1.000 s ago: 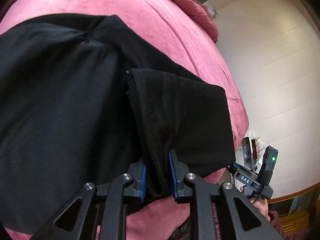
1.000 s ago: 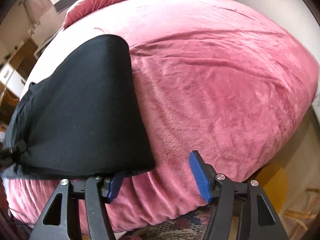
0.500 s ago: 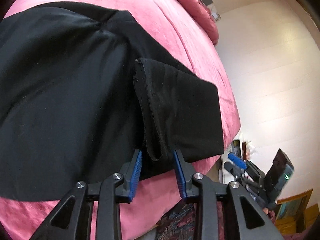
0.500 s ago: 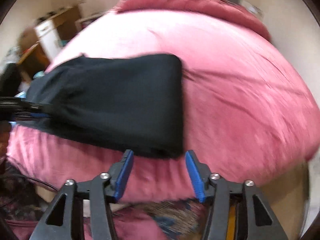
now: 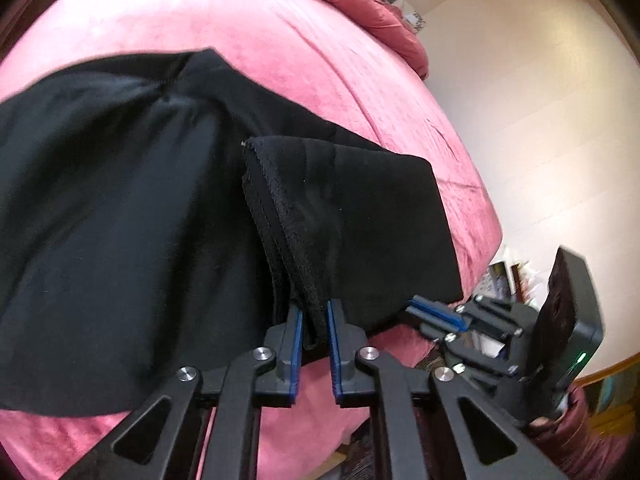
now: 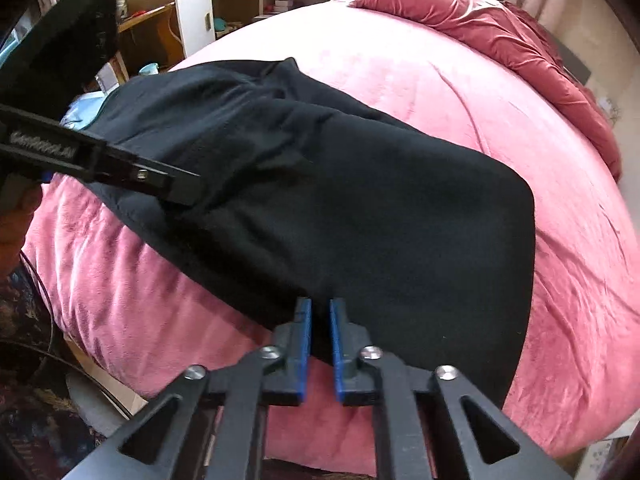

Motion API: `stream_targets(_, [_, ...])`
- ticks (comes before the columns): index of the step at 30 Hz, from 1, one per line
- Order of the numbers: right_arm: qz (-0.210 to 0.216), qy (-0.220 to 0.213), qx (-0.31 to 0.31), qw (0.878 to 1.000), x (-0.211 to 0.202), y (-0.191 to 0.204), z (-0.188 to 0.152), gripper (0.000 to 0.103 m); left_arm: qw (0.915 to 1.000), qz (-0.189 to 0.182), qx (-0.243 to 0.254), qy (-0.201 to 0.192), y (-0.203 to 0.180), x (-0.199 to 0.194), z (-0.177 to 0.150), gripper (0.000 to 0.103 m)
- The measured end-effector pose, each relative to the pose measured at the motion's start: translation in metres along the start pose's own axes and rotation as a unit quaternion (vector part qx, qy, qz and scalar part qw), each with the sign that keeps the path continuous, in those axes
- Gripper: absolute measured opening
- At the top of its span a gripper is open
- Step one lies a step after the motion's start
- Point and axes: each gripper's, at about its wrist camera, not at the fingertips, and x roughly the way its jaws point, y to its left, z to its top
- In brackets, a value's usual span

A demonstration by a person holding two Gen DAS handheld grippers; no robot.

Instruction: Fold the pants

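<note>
While the bed is filling both views:
Surface: plush pink velvet bedspread [image 6: 440, 92] is lying under the black knit pants [image 6: 360, 200].
Room: cream wall [image 5: 520, 100], white-doored wooden cabinet [image 6: 192, 12].
Left gripper [image 5: 314, 320]: clamping the pants' hem.
Right gripper [image 6: 320, 320]: clenching their near edge.

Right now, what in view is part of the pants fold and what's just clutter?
In the job:
- black pants, on the pink bed cover
- left claw, shut on the hem
- right claw, shut on the near edge

Lying about:
- red duvet bunched at the bed's far end
- white cabinet
- teal cup
</note>
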Motion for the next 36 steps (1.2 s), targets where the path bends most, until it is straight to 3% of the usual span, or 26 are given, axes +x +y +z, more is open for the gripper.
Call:
stream_targets(4, [0.016, 0.001, -0.002, 1.000, -0.003, 0.000, -0.011, 0.007, 0.9993, 0.026, 0.019, 0.021, 0.003, 0.004, -0.010, 0.011])
stream_targets(8, [0.033, 0.011, 0.030, 0.999, 0.010, -0.011, -0.017, 0.008, 0.9996, 0.022, -0.009, 0.018, 0.010, 0.008, -0.009, 0.014])
stream_targets(9, [0.037, 0.010, 0.034, 0.999, 0.008, -0.013, -0.017, 0.009, 0.9995, 0.027, -0.011, 0.014, 0.011, 0.005, -0.009, 0.022])
stream_targets(11, [0.047, 0.009, 0.033, 0.998, 0.001, -0.017, -0.015, 0.015, 0.9992, 0.040, -0.008, 0.004, 0.014, -0.006, -0.009, 0.025])
stream_targets(12, [0.055, 0.012, 0.033, 0.998, -0.002, -0.018, -0.014, 0.027, 0.9991, 0.043, -0.008, 0.000, 0.011, -0.006, -0.008, 0.026])
stream_targets(13, [0.070, 0.014, 0.033, 0.997, -0.006, -0.020, -0.011, 0.046, 0.9988, 0.048, -0.007, -0.003, 0.011, -0.006, -0.008, 0.027])
stream_targets(15, [0.083, 0.002, 0.032, 0.996, -0.017, -0.020, -0.007, 0.061, 0.9977, 0.066, 0.004, -0.011, 0.009, -0.010, -0.010, 0.027])
stream_targets(21, [0.118, -0.036, 0.071, 0.990, -0.022, -0.032, 0.025, 0.061, 0.9908, 0.121, 0.045, -0.042, -0.014, -0.011, -0.012, 0.028])
stream_targets(28, [0.083, -0.026, 0.062, 0.994, 0.027, -0.021, 0.063, 0.058, 0.9850, 0.154, 0.052, -0.059, -0.013, -0.020, -0.015, 0.029])
stream_targets(36, [0.054, -0.023, 0.047, 0.997, 0.062, -0.010, 0.089, 0.058, 0.9837, 0.166, 0.026, -0.065, 0.008, -0.035, -0.019, 0.029])
